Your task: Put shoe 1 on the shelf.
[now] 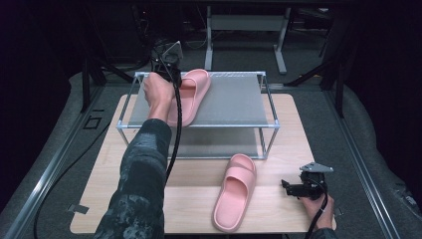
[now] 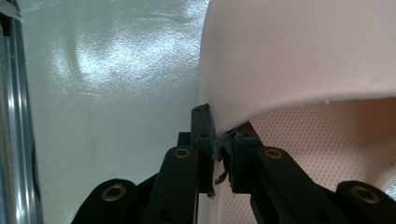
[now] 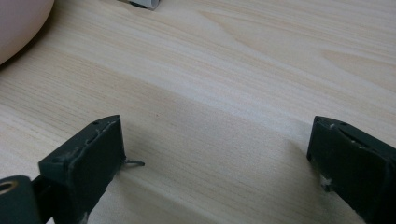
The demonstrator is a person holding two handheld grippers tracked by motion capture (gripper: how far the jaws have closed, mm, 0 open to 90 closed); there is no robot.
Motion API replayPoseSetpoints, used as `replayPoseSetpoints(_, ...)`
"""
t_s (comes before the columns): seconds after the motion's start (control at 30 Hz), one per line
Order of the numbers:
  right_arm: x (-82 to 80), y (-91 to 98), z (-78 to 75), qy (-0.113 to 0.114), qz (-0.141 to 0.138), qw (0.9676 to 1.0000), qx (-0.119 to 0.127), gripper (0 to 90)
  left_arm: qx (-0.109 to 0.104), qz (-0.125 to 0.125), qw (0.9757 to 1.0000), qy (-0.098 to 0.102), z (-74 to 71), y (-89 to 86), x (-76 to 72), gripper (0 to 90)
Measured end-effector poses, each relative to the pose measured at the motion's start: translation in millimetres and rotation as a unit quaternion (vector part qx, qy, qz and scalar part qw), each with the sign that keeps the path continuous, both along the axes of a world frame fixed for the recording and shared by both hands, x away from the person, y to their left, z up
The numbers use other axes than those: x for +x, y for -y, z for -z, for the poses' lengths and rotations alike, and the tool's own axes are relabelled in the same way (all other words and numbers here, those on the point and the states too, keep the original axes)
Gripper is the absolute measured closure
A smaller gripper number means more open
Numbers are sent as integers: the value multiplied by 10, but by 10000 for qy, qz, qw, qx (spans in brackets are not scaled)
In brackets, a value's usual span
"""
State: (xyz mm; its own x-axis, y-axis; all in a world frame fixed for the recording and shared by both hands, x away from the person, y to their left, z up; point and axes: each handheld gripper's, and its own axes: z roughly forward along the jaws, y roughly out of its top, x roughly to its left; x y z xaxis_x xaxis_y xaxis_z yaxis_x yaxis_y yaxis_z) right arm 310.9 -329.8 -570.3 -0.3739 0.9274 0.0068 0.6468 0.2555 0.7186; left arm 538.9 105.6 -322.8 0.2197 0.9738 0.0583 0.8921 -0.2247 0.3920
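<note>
A pink slipper [image 1: 195, 88] lies on the top shelf of a metal rack [image 1: 234, 102], toe toward the far side. My left gripper [image 1: 171, 74] is over the shelf's left part, partly hidden by the hand. In the left gripper view this gripper [image 2: 219, 149] is shut on the edge of the slipper's strap [image 2: 299, 56], above the grey shelf sheet [image 2: 107, 93]. A second pink slipper [image 1: 236, 191] lies on the wooden table [image 1: 194, 179] in front of the rack. My right gripper [image 1: 289, 187] rests low at the table's right front; its jaws [image 3: 217, 154] stand open over bare wood.
The rack has a lower shelf [image 1: 219, 144] under the top one and thin metal posts at its corners. A rack foot [image 3: 144, 3] and the table slipper's edge [image 3: 18, 23] lie ahead of the right gripper. A black cable [image 1: 175, 139] trails from the left gripper along the forearm.
</note>
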Motion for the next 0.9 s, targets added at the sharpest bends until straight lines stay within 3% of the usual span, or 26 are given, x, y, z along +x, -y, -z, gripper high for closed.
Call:
replayPoseSetpoints(0.13,-2,3,-3,-14,-18,10000,8,38,-196,184,9996,122,-30,-38,-39,762)
replayPoseSetpoints(0.17,-2,2,-4,-21,-15,10000,1,38,-325,343,9987,166,-66,-68,-82,680)
replayPoseSetpoints(0.23,-3,2,-4,-29,-12,10000,-6,39,-359,428,9982,196,-88,-85,-108,559)
replayPoseSetpoints(0.27,-3,3,-3,-14,-16,10000,9,39,-415,530,9974,238,-112,-104,-141,559)
replayPoseSetpoints(0.3,-3,3,-3,-10,-16,10000,10,40,-408,645,9967,287,-135,-118,-180,515)
replayPoseSetpoints(0.33,-3,3,-4,-15,-13,10000,6,40,-362,737,9961,331,-158,-129,-222,413)
replayPoseSetpoints(0.43,-3,3,-3,-13,-13,10000,8,41,-294,1018,9935,418,-198,-169,-358,341)
replayPoseSetpoints(0.5,-3,4,-3,-13,-12,10000,6,41,-504,1196,9906,432,-228,-210,-455,271)
replayPoseSetpoints(0.63,-3,5,-4,-13,-15,10000,7,42,-545,1560,9844,604,-278,-264,-682,161)
replayPoseSetpoints(0.77,-3,5,-4,-12,-13,10000,6,42,-554,1877,9782,690,-252,-324,-908,142)
replayPoseSetpoints(0.9,-3,4,-3,-4,-13,10000,11,43,-602,2048,9745,690,-163,-399,-1097,113)
